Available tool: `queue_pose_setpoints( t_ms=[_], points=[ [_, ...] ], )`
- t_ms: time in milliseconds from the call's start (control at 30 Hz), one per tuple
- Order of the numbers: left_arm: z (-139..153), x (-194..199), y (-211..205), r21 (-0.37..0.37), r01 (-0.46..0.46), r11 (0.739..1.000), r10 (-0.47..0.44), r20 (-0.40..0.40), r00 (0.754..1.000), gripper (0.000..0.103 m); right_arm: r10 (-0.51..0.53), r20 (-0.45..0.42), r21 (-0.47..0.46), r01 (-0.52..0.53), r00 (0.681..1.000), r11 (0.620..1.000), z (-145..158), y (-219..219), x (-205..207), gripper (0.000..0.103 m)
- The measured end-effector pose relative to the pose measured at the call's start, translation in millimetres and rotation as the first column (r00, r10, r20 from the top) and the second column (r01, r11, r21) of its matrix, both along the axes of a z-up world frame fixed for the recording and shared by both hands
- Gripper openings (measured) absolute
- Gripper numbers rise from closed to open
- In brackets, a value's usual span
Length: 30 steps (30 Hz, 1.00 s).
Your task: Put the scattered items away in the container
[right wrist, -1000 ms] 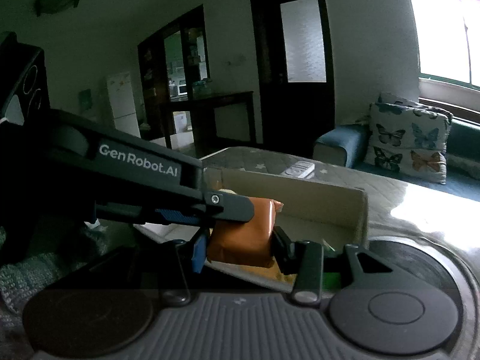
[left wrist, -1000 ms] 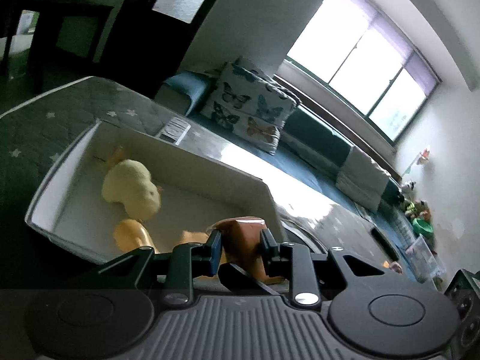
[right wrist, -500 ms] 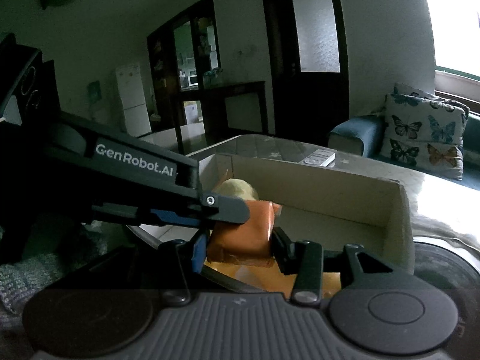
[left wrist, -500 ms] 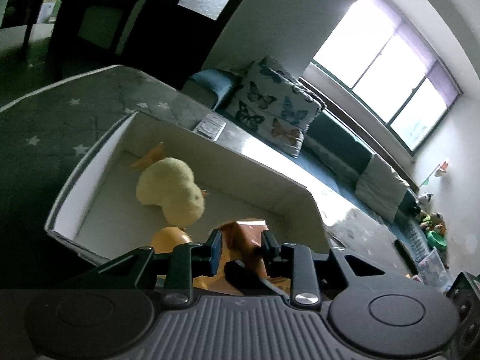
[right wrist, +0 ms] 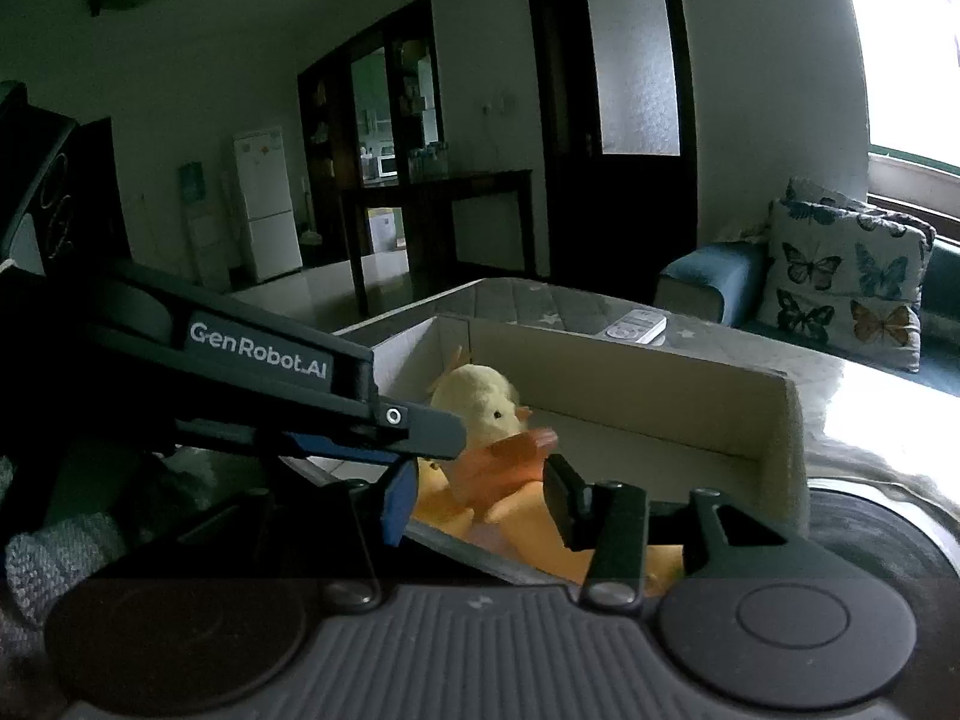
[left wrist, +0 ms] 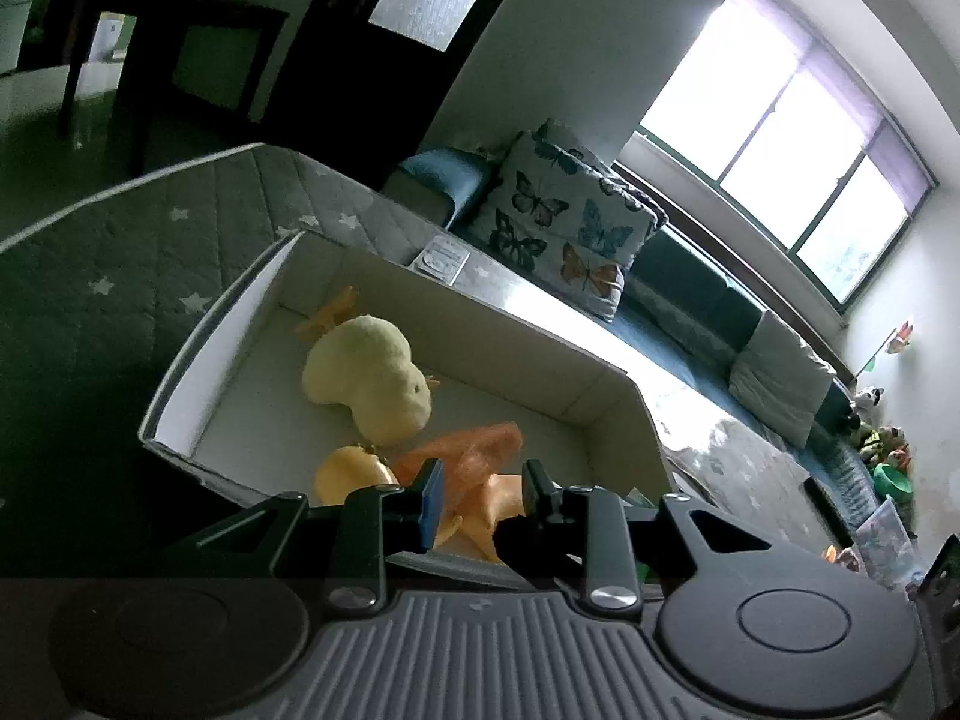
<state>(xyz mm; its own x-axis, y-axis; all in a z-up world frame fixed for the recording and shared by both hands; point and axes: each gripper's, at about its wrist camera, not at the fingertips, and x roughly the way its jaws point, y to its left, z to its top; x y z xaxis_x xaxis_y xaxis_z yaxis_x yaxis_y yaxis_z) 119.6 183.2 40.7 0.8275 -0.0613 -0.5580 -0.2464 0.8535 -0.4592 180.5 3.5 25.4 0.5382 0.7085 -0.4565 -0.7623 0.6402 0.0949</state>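
A white cardboard box (left wrist: 228,324) (right wrist: 690,384) sits on a grey starred table. In it lie a pale yellow plush duck (left wrist: 366,378) (right wrist: 480,399) and yellow-orange soft toys (left wrist: 348,477) (right wrist: 528,516). An orange packet (left wrist: 474,456) (right wrist: 504,459), motion-blurred, is inside the box just beyond both grippers' fingertips. My left gripper (left wrist: 480,495) is open above the box's near edge. My right gripper (right wrist: 480,495) is open too, beside the left gripper's arm (right wrist: 258,354), which crosses its view.
A white remote (left wrist: 441,258) (right wrist: 636,324) lies on the table behind the box. A blue sofa with a butterfly cushion (left wrist: 564,222) (right wrist: 840,282) stands beyond. A dark round object (right wrist: 870,516) sits right of the box. Grey knitted cloth (right wrist: 42,558) lies at left.
Both grippers held the orange packet together and carried it over the box. Now both have opened, and the packet has dropped in among the toys.
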Motion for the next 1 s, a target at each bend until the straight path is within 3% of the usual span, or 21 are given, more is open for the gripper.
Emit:
queue_pose_setpoints(
  t_ms=[233,700,1000],
  points=[
    [7.8,-16.6,-16.3,0.054,0.020,0.998,-0.021,0.017,1.000,0.031,-0.007,0.020,-0.002,0.007,1.000,1.000,8.2,-16.4,-19.2,0.060],
    [9.1,-52.6,-48.0,0.154,0.037,0.987,-0.037,0.000,0.999,0.031,-0.015,0.059,0.002,0.015,0.998,1.000,14.8,-52.5,-65.3,0.094],
    [2.0,-65.1,-60.5,0.199,0.047,0.979,-0.044,-0.019,0.999,0.031,-0.030,0.092,-0.026,0.033,0.995,0.999,9.1,-66.3,-94.1,0.103]
  ],
)
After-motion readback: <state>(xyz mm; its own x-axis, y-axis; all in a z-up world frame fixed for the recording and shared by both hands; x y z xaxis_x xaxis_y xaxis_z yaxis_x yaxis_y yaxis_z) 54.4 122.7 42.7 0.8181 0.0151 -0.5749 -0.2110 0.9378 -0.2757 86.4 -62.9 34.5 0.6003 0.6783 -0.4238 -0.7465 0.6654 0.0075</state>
